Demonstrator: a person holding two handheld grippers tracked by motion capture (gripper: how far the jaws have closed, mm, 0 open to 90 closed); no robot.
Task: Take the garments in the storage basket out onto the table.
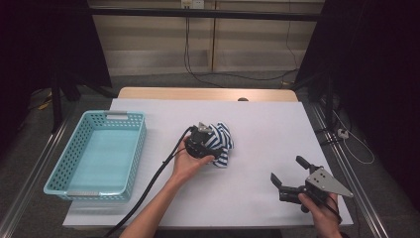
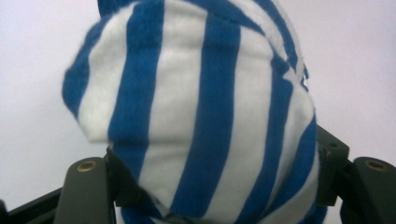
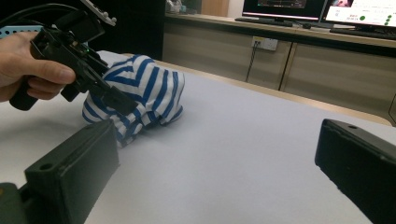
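From the high view, a blue-and-white striped cloth [image 1: 221, 143] lies bunched near the middle of the white worktop [image 1: 257, 129]. The left hand-held gripper [image 1: 208, 145] is pushed into the cloth's left side, held by the left hand [image 1: 188, 163], with its black cable trailing toward the near edge. A turquoise basket [image 1: 130, 148] stands at the left of the worktop, well apart from the cloth. The right hand-held gripper [image 1: 288, 173] hovers at the near right, its jaws spread apart with nothing between them, far from the cloth.

In the left gripper view, the cloth [image 2: 201, 116] bulges up between the two black jaws and covers most of them. The jaws stand wide on either side of the bundle; whether the pads press on the fabric cannot be told, as the cloth hides them.

In the right gripper view, the right hand-held gripper [image 3: 215, 163] has its two jaws wide apart over bare worktop [image 3: 243, 140]. Farther off on the left, the left hand-held gripper [image 3: 109, 95] reaches into the cloth [image 3: 149, 93], which sits on the worktop.
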